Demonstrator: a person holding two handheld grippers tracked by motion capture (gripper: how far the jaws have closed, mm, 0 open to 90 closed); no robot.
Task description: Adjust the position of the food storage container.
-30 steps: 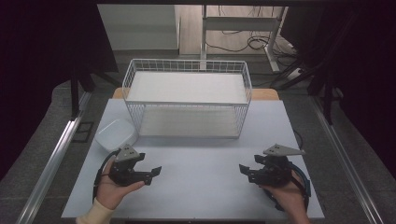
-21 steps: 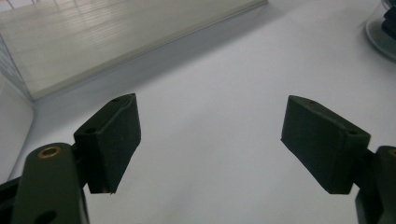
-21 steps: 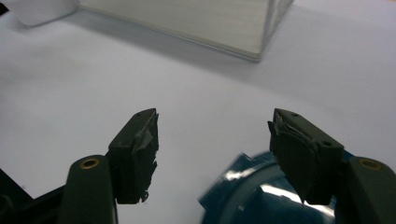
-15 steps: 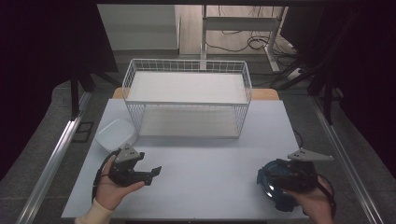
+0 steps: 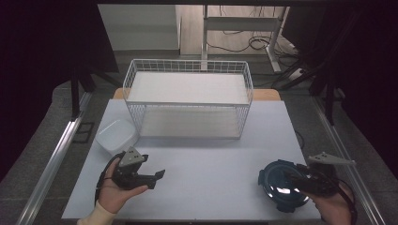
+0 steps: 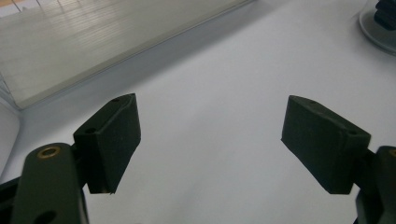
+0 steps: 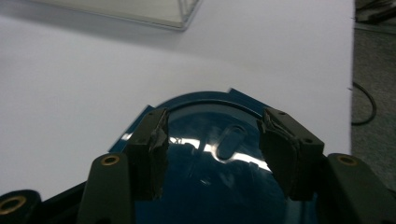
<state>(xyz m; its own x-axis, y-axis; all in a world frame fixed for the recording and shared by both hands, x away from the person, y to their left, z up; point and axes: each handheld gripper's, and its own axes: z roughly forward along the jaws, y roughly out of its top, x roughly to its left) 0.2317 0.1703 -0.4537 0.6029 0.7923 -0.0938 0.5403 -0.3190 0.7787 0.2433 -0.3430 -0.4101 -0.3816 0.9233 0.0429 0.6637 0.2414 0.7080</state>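
Note:
A round dark-blue lid (image 5: 274, 183) lies flat near the table's front right corner. My right gripper (image 5: 291, 180) points left over the lid's right half. In the right gripper view its jaws (image 7: 212, 140) have just been closing and stand apart above the glossy blue lid (image 7: 210, 116), one on each side of a small oval tab (image 7: 231, 140); neither pad is seen pressing on anything. My left gripper (image 5: 152, 168) rests in a hand at the front left, open, with bare table between its fingers (image 6: 210, 135).
A white wire basket (image 5: 187, 104) stands across the back middle of the white table (image 5: 211, 159). Left of the basket sits a white plastic container (image 5: 116, 135). The lid's edge (image 6: 380, 28) shows far off in the left gripper view.
The right hand has moved right toward the table's edge, uncovering the blue lid, and its jaws have narrowed. The left hand has stayed put.

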